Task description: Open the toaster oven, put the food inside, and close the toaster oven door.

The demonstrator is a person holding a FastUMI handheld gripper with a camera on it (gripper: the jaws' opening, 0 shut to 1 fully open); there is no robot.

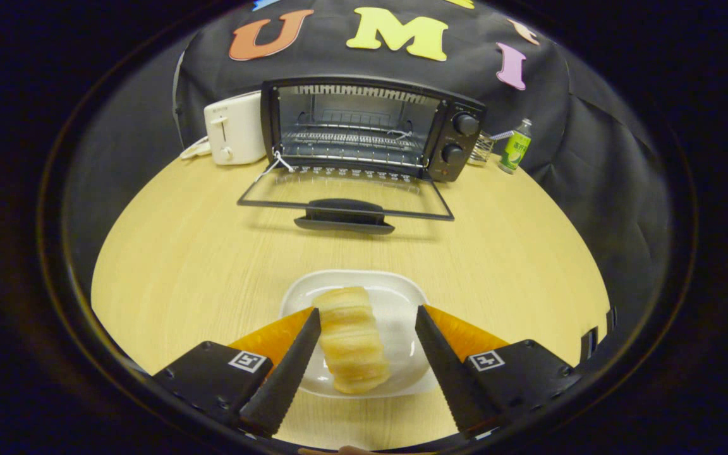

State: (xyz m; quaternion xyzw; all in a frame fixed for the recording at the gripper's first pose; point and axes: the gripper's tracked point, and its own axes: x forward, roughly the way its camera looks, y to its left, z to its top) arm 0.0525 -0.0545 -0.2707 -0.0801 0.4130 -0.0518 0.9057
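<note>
Wooden bench (181, 265) carries a white plate (395, 297) with a pastry (351, 341) lying between the wide-spread gripper (367, 319) fingers, untouched; beyond, the toaster oven (370, 129) stands open.

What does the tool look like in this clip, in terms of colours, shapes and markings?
The tool has two black wedge-shaped fingers with finely serrated inner edges that taper to points. Behind each finger is an orange panel, then a black block bearing a small square black-and-white marker. No cable or sleeve can be seen.
</note>
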